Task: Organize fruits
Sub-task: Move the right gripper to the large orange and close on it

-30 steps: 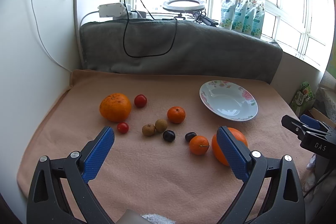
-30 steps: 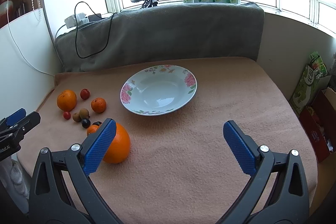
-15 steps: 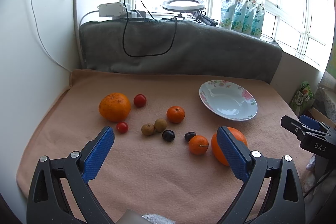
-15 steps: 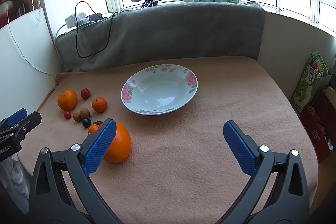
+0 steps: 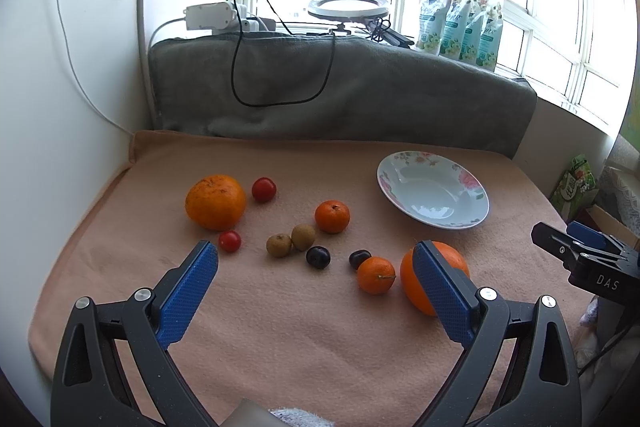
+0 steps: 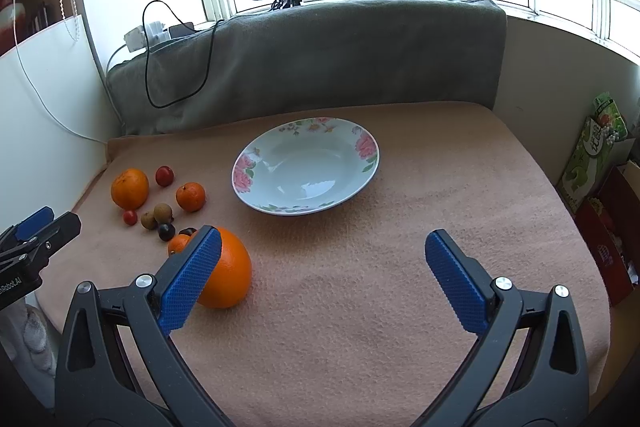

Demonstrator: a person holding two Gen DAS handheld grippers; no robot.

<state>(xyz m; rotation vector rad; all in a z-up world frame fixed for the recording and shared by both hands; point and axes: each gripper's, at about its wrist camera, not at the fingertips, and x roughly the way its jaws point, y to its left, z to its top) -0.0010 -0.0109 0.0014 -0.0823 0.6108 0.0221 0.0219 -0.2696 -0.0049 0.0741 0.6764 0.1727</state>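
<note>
Judging from how things lie, the sorting has not started — the plate (image 6: 362,169) is empty and every fruit sits on the blanket-covered counter (image 6: 380,287).

The left claw (image 5: 314,277) hangs wide open above the near edge, gripping nothing. The right claw (image 6: 322,269) is spread just as wide and also holds nothing; its left pad stands in front of the big orange (image 6: 230,277), though whether it touches the fruit I cannot tell.

The fruit lies in a loose scatter left of the plate. Farthest left is a second large orange (image 5: 215,202), with a cherry tomato (image 5: 264,189) just beside it on the far side and another tomato (image 5: 229,241) near its front. In the middle, two brown fruits (image 5: 291,241) touch each other, and a mandarin (image 5: 332,216) sits close by on their right. In front of them are two dark plums (image 5: 318,257), a little apart, the right one touching a second mandarin (image 5: 376,275). That mandarin lies just beside the big orange, the fruit nearest both claws.

So, by my reading, everything is left to do: ten pieces presumably need moving to the plate, which sits well clear of the pile on the right. The big orange looks like the natural first pick for the right claw, being closest to it and to the plate.
</note>
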